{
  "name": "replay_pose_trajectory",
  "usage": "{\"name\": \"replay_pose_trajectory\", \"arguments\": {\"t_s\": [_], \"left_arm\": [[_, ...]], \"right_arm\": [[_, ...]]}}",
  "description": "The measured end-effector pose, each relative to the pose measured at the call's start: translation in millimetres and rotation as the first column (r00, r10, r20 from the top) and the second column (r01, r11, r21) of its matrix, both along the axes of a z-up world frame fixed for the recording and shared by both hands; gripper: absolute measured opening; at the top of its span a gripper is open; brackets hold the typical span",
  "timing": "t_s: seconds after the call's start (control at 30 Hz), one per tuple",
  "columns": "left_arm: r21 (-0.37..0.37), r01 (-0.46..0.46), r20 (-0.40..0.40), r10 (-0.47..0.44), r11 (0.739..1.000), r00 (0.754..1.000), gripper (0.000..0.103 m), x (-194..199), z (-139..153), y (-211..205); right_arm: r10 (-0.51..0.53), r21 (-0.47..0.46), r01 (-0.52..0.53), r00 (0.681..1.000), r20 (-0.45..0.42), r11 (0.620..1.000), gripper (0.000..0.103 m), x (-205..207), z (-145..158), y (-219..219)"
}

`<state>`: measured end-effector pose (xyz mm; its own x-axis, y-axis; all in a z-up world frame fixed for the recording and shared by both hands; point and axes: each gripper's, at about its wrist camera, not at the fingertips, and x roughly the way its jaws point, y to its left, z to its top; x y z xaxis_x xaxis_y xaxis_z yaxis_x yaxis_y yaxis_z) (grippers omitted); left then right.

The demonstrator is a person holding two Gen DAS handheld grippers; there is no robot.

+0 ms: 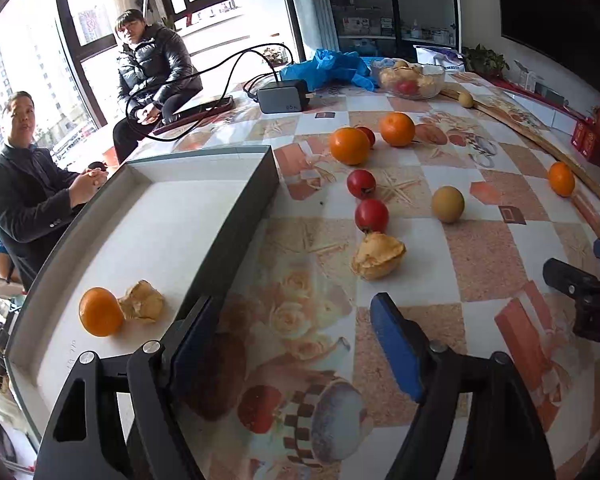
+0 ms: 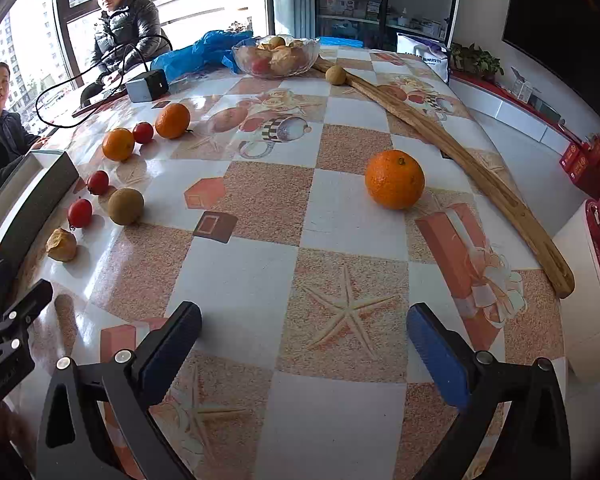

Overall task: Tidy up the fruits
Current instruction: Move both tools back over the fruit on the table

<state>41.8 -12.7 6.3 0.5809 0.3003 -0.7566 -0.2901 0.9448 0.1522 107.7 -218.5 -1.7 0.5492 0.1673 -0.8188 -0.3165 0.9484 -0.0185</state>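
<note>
Left wrist view: the left gripper (image 1: 296, 344) hangs low over the desk (image 1: 480, 264), its blue-padded fingers (image 1: 396, 344) spread apart with nothing between them. The desk wears a glossy cloth of white, tan and orange squares printed with roses, starfish and gift boxes. The landmark is the tray (image 1: 236, 216), a white-floored box with dark walls at the desk's left edge. Inside it, near the front, lie an orange (image 1: 100, 312) and a crumpled yellow husk fruit (image 1: 142, 301), touching. Right of the tray, loose on the cloth: another husk fruit (image 1: 378, 255), two tomatoes (image 1: 371, 215) in a line, a brown round fruit (image 1: 448, 204), and beyond them two oranges (image 1: 350, 146) with a third tomato between. Far beyond the tray stand a charger (image 1: 282, 96), a blue bag (image 1: 332, 66) and a glass bowl (image 1: 412, 76) of fruit. Two men (image 1: 148, 76) sit behind the tray by tall windows; shelves fill the back wall.

Right wrist view: the right gripper (image 2: 304, 344) also hovers with fingers (image 2: 436, 356) wide apart and empty. The tray (image 2: 36, 196) shows only at the left edge. Well to its right, alone on the cloth, sits a big orange (image 2: 395, 179); past it a long wooden stick (image 2: 460, 160) runs along the desk's right side. Red boxes (image 2: 592, 160) stand on a low cabinet beyond.
</note>
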Motion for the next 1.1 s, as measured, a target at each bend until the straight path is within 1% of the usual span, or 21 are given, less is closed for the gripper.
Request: {"name": "replay_pose_trajectory", "arguments": {"t_s": [0.07,0.13,0.17,0.23,0.3,0.37,0.93,0.97,1.03,1.1], "left_arm": [[-0.058,-0.033,0.003,0.033,0.998,0.999,0.081,4,1,15],[-0.08,-0.071,-0.011,0.07,0.994,0.997,0.081,8,-2,24],[-0.098,-0.081,-0.028,0.079,0.992,0.996,0.081,9,-5,27],[-0.133,-0.07,-0.018,0.068,0.989,0.998,0.081,6,-6,26],[-0.121,-0.042,-0.016,0.041,0.992,0.999,0.086,3,-8,19],[-0.131,-0.015,-0.017,0.013,0.991,1.0,0.088,2,-8,14],[-0.135,-0.024,-0.026,0.021,0.991,0.999,0.094,2,-10,16],[-0.141,-0.025,-0.027,0.021,0.99,0.999,0.094,3,-10,17],[-0.177,-0.031,-0.027,0.026,0.984,0.999,0.096,2,-11,22],[-0.168,-0.04,-0.033,0.035,0.985,0.999,0.098,3,-12,22]], "right_arm": [[-0.001,0.003,0.001,1.0,0.002,1.0,0.103,0,0,0],[-0.001,0.003,0.001,1.0,0.002,1.0,0.103,0,-1,0],[-0.001,0.003,0.001,1.0,0.002,1.0,0.103,0,-1,0],[-0.001,0.003,0.001,1.0,0.002,1.0,0.103,0,-1,0],[-0.005,0.002,0.005,1.0,0.004,1.0,0.103,0,-1,0],[-0.007,0.0,0.007,1.0,0.005,1.0,0.103,-1,-1,0],[-0.007,0.0,0.007,1.0,0.006,1.0,0.103,-1,-1,1],[-0.007,0.0,0.007,1.0,0.006,1.0,0.103,-1,-1,1],[-0.007,0.0,0.007,1.0,0.006,1.0,0.103,-1,-1,1],[-0.007,0.0,0.007,1.0,0.006,1.0,0.103,-1,-1,1]]}}
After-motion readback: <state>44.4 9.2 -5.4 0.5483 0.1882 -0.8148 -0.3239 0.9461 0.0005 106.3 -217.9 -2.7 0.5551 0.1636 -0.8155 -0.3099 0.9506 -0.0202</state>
